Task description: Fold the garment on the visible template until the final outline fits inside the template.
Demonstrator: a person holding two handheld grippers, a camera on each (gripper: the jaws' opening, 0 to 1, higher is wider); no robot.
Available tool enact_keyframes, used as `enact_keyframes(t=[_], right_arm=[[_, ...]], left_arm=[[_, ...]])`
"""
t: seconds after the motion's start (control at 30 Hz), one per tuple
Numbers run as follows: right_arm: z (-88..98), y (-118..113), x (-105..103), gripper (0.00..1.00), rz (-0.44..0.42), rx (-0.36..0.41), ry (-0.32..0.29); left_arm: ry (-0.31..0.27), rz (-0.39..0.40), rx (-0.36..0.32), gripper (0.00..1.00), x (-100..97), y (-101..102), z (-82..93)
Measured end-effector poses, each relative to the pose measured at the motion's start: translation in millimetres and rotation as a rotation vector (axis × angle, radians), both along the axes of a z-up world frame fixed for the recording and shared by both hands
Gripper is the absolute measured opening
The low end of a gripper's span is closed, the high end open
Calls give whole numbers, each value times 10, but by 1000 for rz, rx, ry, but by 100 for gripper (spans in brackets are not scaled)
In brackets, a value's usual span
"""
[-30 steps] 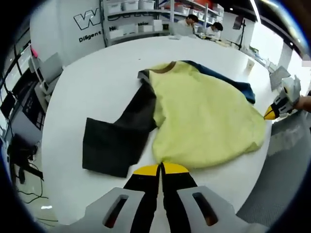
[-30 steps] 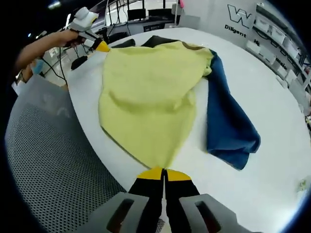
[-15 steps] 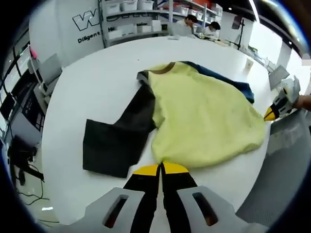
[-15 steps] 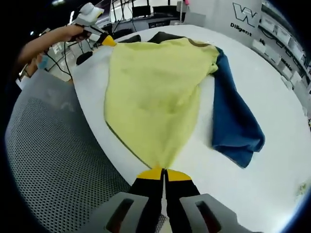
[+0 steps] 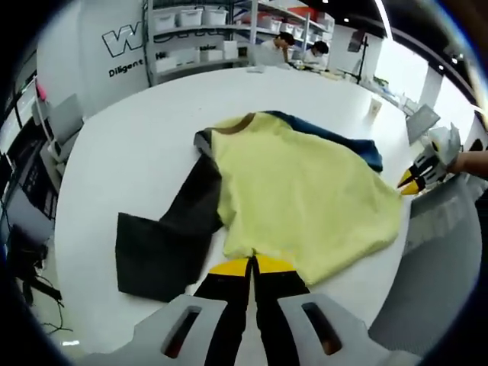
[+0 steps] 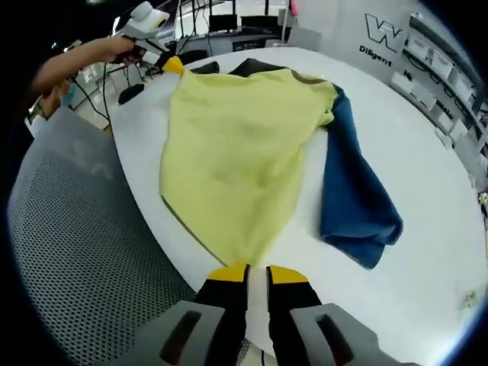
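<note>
Garment [image 5: 305, 198] lies flat on the white table [image 5: 137, 145], yellow body spread out, its hem along the table edge nearest the person. Black sleeve [image 5: 164, 244] trails off one side, blue sleeve [image 6: 354, 198] off the other.

Left gripper [image 5: 252, 267]: jaws pressed together on the yellow hem corner. Right gripper [image 6: 257, 274]: jaws a slit apart at the other hem corner; cannot tell whether cloth is pinched between them.

Judgement: step in hand is taking both hem corners to fold the body toward the collar [image 5: 238, 122]. To do it well, make sure of the right-hand grip first, lift both corners evenly, keep the hem taut, and carry it straight so the fold stays square. Sleeves likely need turning in as well.

No template outline can be made out on the table.

Around: mesh chair [image 6: 84, 252] close under the table edge, shelving [image 5: 198, 30] and seated people behind. Nothing on the table blocks the fold.
</note>
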State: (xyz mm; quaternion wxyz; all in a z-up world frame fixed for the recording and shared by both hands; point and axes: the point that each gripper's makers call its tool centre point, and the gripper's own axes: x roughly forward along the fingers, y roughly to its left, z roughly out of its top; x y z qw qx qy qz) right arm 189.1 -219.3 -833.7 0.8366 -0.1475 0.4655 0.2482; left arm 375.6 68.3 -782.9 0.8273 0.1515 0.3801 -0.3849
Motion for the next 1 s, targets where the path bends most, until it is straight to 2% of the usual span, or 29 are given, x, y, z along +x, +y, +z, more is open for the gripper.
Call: enact_keyframes(t=[0.23, 0.57, 0.8, 1.0], right_arm=[[181, 183, 221, 10, -12, 85, -71], [339, 726, 528, 16, 116, 140, -129], [366, 1129, 673, 19, 209, 170, -137], [361, 1416, 775, 20, 246, 206, -136]], left_arm=[[-5, -59, -26, 8, 91, -328, 102], [-17, -107, -67, 8, 260, -723, 231], [-9, -117, -81, 8, 306, -869, 232], [-9, -100, -98, 8, 358, -899, 277]])
